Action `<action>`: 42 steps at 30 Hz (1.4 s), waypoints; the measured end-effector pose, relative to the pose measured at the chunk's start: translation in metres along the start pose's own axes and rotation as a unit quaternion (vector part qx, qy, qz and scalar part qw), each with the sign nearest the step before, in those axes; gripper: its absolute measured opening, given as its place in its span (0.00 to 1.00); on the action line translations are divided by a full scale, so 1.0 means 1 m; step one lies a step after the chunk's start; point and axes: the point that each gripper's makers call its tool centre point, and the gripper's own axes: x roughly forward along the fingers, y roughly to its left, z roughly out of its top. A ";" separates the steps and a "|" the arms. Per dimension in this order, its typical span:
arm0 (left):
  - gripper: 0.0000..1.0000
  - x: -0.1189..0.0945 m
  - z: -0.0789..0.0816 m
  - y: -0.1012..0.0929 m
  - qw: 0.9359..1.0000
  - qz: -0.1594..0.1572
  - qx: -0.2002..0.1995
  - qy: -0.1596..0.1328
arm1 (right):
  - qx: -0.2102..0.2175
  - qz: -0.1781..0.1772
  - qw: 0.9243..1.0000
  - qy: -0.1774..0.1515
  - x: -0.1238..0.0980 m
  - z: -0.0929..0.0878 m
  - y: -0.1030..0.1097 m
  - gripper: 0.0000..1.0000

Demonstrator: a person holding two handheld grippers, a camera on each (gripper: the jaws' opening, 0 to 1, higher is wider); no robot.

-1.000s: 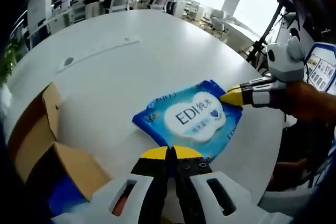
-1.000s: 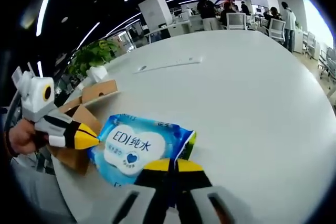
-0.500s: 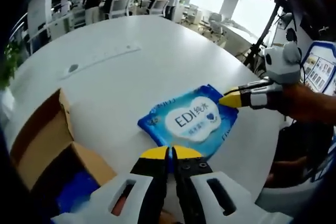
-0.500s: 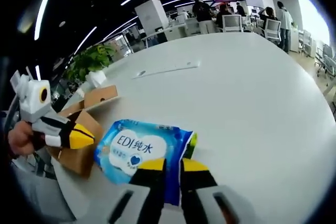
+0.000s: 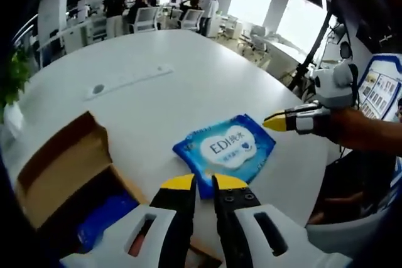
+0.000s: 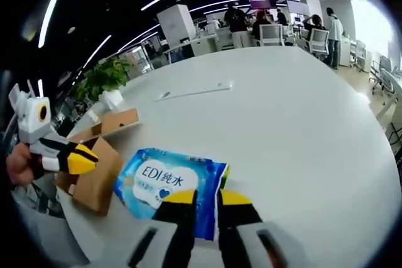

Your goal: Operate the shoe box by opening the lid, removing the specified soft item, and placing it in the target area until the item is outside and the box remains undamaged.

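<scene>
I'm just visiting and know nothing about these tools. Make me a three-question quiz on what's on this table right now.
1. True or false: the blue-and-white soft wipes pack lies on the round white table, outside the brown cardboard shoe box.
2. How do the jaws of the left gripper stand? A) clamped on the pack B) slightly apart, holding nothing C) gripping the box flap
3. Fill in: in the right gripper view, the right gripper has its yellow tips over the pack's near ____.

Key: 1 true; 2 B; 3 edge.
</scene>
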 end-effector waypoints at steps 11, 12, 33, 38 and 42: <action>0.12 -0.023 0.000 0.008 0.999 -0.012 -0.014 -0.031 | -0.015 0.028 0.999 -0.005 -0.013 -0.003 0.020 0.12; 0.12 -0.025 0.000 0.009 0.999 -0.011 -0.014 -0.033 | -0.016 0.027 0.999 -0.005 -0.014 -0.004 0.021 0.13; 0.21 -0.076 -0.026 0.040 0.997 0.019 -0.024 -0.065 | -0.041 0.057 0.998 -0.008 -0.027 -0.012 0.059 0.21; 0.24 -0.087 -0.030 0.046 0.997 0.026 -0.028 -0.071 | -0.042 0.070 0.997 -0.011 -0.027 -0.009 0.074 0.22; 0.26 -0.096 -0.033 0.050 0.996 0.032 -0.029 -0.078 | -0.049 0.085 0.995 -0.009 -0.025 -0.007 0.087 0.24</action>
